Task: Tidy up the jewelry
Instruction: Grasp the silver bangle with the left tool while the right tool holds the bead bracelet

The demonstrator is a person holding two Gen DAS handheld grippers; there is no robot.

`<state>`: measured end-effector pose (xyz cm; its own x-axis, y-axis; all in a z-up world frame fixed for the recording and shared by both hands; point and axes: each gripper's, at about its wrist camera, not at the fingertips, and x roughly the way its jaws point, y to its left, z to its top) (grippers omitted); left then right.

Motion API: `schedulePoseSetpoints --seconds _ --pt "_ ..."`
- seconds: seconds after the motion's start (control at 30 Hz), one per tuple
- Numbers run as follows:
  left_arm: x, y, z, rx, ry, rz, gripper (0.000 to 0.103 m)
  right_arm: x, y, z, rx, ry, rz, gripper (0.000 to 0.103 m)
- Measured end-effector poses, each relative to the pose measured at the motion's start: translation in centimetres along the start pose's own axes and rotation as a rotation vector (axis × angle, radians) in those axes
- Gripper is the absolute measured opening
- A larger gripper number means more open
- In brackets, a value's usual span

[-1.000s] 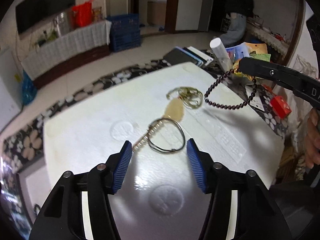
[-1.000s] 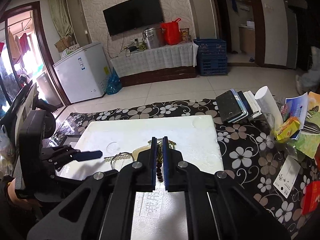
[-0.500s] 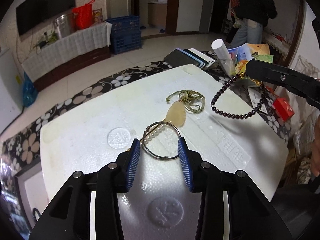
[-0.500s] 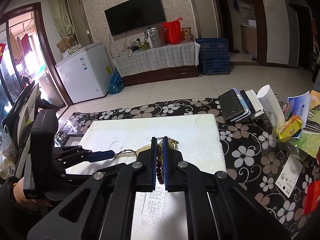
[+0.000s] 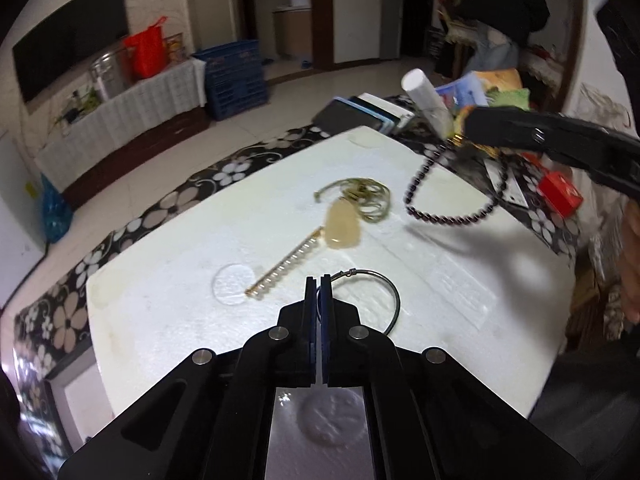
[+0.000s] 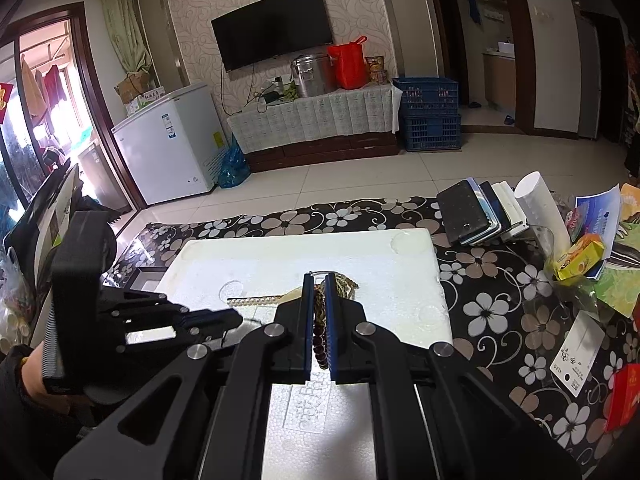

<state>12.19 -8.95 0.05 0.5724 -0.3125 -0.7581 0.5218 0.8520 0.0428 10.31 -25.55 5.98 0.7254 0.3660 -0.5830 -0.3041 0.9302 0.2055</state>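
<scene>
Left gripper (image 5: 319, 280): low over the white foam board (image 5: 168, 300), pointing forward along it; blue pads pressed together on the near side of the wire bangle (image 5: 390, 290), which curves out to the right of the tips.
Right gripper (image 6: 319, 280): held higher, above the board's right part; fingers clamped on the dark bead bracelet (image 5: 448, 219), beads showing in the slot between the pads. In the left wrist view its black body reaches in from the right and the bracelet hangs off the tip in a loop, clear of the board.
Hands: left hand only partly seen at the left edge of the right wrist view; a bit of right hand at the right edge of the left wrist view.
Jewelry count: four pieces – one wire bangle, one dark bead bracelet, one pearl strand (image 5: 282, 267), one pale pendant (image 5: 342, 228) on a bunched olive cord (image 5: 370, 196).
Jewelry position: pearl strand lies diagonally, upper end touching the pendant; cord just behind the pendant; both mid-board, apart from the bangle.
Surroundings: board sits on a black floral tablecloth (image 6: 500, 300); stack of phones (image 6: 478, 212) and a white tube (image 6: 538, 204) behind the right corner, papers and small boxes further right.
Obstructions: right gripper's own body hides most of the pendant and cord in its view – left gripper covers the bangle there.
</scene>
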Motion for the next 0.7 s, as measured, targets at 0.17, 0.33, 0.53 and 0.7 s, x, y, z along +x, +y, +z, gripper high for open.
schedulePoseSetpoints --seconds 0.17,0.33,0.53,0.7 --pt "0.5 -0.2 -0.3 -0.008 0.035 -0.032 0.011 0.0 0.0 0.0 -0.002 0.0 0.001 0.005" --pt "-0.5 -0.2 -0.4 -0.039 -0.002 -0.077 0.055 -0.1 -0.1 0.0 0.001 -0.001 0.001 0.006" --pt "0.6 -1.9 -0.9 0.015 0.027 -0.067 0.057 -0.2 -0.3 0.0 0.002 -0.005 0.001 0.006" --pt "0.6 -2.3 -1.2 0.042 0.011 -0.05 0.05 -0.3 -0.4 0.0 0.002 -0.006 0.004 0.006"
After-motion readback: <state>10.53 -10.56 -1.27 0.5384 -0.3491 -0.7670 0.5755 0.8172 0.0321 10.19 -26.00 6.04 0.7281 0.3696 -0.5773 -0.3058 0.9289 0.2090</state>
